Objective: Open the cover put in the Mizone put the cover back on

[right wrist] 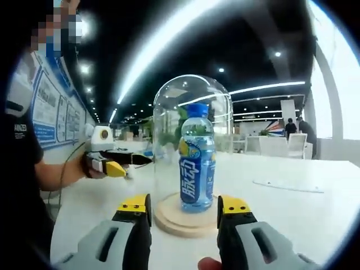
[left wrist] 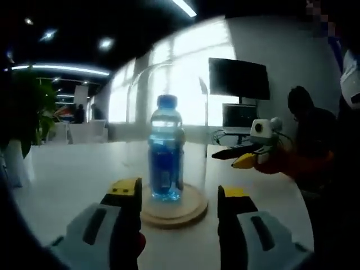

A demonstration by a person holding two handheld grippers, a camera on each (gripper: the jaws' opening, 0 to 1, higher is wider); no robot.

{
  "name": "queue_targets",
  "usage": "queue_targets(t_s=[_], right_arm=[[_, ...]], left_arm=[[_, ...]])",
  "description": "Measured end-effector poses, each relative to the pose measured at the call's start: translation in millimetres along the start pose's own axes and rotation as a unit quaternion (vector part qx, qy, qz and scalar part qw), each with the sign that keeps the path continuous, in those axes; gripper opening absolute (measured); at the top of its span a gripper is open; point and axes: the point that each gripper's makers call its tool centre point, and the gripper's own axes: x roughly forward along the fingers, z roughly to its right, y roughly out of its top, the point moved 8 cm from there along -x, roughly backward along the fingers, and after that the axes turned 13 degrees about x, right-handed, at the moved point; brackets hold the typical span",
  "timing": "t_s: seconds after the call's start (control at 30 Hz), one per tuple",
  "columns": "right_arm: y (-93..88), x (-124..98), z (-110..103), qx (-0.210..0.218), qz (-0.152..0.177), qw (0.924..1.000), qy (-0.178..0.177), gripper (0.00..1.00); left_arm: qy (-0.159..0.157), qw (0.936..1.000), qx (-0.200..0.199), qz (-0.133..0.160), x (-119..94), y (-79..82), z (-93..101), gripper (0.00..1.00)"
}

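Note:
A blue Mizone bottle (left wrist: 166, 152) (right wrist: 197, 163) stands upright on a round wooden base (left wrist: 174, 212) (right wrist: 171, 219). A clear glass dome cover (left wrist: 196, 107) (right wrist: 169, 129) sits over the bottle, resting on the base. My left gripper (left wrist: 180, 194) is open just short of the base, its yellow-tipped jaws either side of it and holding nothing. My right gripper (right wrist: 184, 205) is open too, close to the base from another side. Each gripper also appears from the side, held off the dome: the right gripper (left wrist: 246, 158) and the left gripper (right wrist: 109, 166).
The white table (left wrist: 73, 180) (right wrist: 292, 214) stretches around the base. A potted plant (left wrist: 22, 112) stands at one edge. A monitor (left wrist: 239, 79), a laptop (left wrist: 239, 118) and a seated person (left wrist: 312, 129) are behind. A flat clear sheet (right wrist: 287, 185) lies on the table.

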Motion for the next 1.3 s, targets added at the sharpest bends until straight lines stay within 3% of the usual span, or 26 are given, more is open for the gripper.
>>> queue_targets(t_s=[0.33, 0.43, 0.63, 0.73, 0.9, 0.97, 1.1, 1.3], right_arm=[[2.4, -10.2, -14.6, -0.016, 0.01, 0.9998, -0.001, 0.36], [4.5, -13.7, -16.4, -0.021, 0.02, 0.9996, -0.002, 0.27], [8.8, -19.7, -23.0, -0.018, 0.025, 0.9995, -0.006, 0.26], [12.3, -21.7, -22.6, -0.022, 0.027, 0.9993, -0.01, 0.27], [15.1, -23.7, -23.8, -0.021, 0.027, 0.9993, -0.014, 0.27], [11.9, -24.6, -21.8, -0.025, 0.019, 0.9992, -0.024, 0.27], [1.2, -28.5, -15.8, -0.023, 0.005, 0.9991, -0.035, 0.28], [-3.9, -39.2, -12.3, -0.019, 0.005, 0.9986, -0.048, 0.28]], left_arm=[[0.021, 0.9996, -0.009, 0.014, -11.7, 4.3, -3.0, 0.36], [0.026, 0.9995, -0.006, 0.017, -14.4, 6.8, 2.4, 0.33], [0.035, 0.9992, 0.016, 0.007, -21.8, 12.5, 14.0, 0.33], [0.056, 0.9984, 0.007, -0.007, -25.1, 13.9, 14.4, 0.33], [0.065, 0.9976, -0.001, -0.021, -29.4, 13.5, 17.3, 0.33], [0.071, 0.997, 0.009, -0.029, -31.0, 9.5, 17.0, 0.33], [0.07, 0.9971, -0.01, -0.029, -34.9, 1.3, 16.9, 0.33], [0.072, 0.997, -0.009, -0.026, -38.2, -1.2, 16.3, 0.33]])
